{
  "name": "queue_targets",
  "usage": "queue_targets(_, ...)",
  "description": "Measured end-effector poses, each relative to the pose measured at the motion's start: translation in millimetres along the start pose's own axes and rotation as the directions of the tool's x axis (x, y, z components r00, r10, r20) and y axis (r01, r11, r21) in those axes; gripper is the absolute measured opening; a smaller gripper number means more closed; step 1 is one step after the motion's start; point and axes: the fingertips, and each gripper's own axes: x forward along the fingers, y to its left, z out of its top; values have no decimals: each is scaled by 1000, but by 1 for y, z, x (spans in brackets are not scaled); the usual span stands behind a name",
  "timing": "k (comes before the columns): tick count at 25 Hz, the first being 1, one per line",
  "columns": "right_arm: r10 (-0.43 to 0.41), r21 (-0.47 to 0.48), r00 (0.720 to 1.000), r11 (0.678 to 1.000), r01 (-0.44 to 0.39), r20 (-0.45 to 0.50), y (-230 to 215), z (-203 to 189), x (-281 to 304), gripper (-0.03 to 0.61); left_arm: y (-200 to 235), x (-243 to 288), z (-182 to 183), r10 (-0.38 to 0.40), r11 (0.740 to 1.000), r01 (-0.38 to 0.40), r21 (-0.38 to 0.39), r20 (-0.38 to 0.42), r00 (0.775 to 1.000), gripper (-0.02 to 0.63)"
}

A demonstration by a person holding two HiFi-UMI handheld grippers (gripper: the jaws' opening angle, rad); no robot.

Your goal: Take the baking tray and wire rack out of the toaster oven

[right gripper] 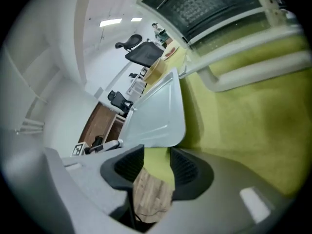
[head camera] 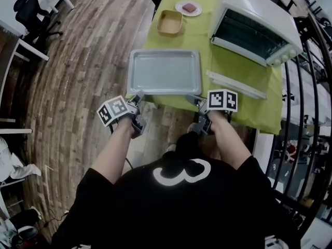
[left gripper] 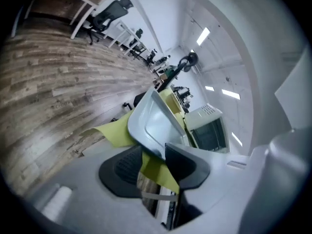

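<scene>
Green-clothed table carries a white toaster oven at its far right corner, door dropped open. The wire rack appears to sit inside, tho that's hard to confirm. The baking tray lies flat and empty at the table's near edge. The left gripper and right gripper sit at the tray's two near corners, jaws apart, gripping nothing; only cloth and floor show btwn the pads. Tray reads as thin stiff metal: light, rigid, prob. slick. It is best taken by the raised rim at both near corners and kept level. A wooden dish and a plate w/ a brown item sit at the far edge.
</scene>
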Motion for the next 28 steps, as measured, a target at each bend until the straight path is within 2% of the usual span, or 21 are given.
queue_targets(3,-30,-101,998,995,25,-50,2,-4,1,178,-6,3,-7,9,987,4,163,-77,997,186)
queue_targets(5,-64,-174,995,984,50,-77,1,-7,0,194,-7,2,-13,29,966,3,258,-120,992,225)
queue_targets(7,-124,-265,988,959,96,-89,-2,-8,-4,210,-7,2,-17,54,939,-1,343,-145,988,240)
queue_targets(10,-194,-395,980,905,159,-50,-1,-4,-17,250,-10,-7,-23,93,890,-12,456,-155,984,253)
queue_targets(13,-183,-501,983,849,169,21,17,2,-39,250,-31,-23,-18,95,815,-10,580,-117,989,253)
queue_targets(15,-157,-565,985,807,172,76,36,9,-61,227,-60,-33,-10,34,779,24,627,-81,996,253)
queue_targets(17,-127,-603,977,770,207,173,56,24,-90,127,-95,-39,-5,-45,749,82,658,-72,996,252)
queue_targets(20,-72,-597,939,754,272,337,77,49,-138,3,-157,-38,-9,-177,664,216,716,-129,976,219)
queue_targets(25,11,-600,872,730,327,489,95,72,-204,2,-257,-33,-33,-341,512,391,765,-238,910,113)
queue_targets(28,29,-602,857,725,336,514,88,82,-230,2,-308,-25,-50,-401,438,463,771,-293,868,54)
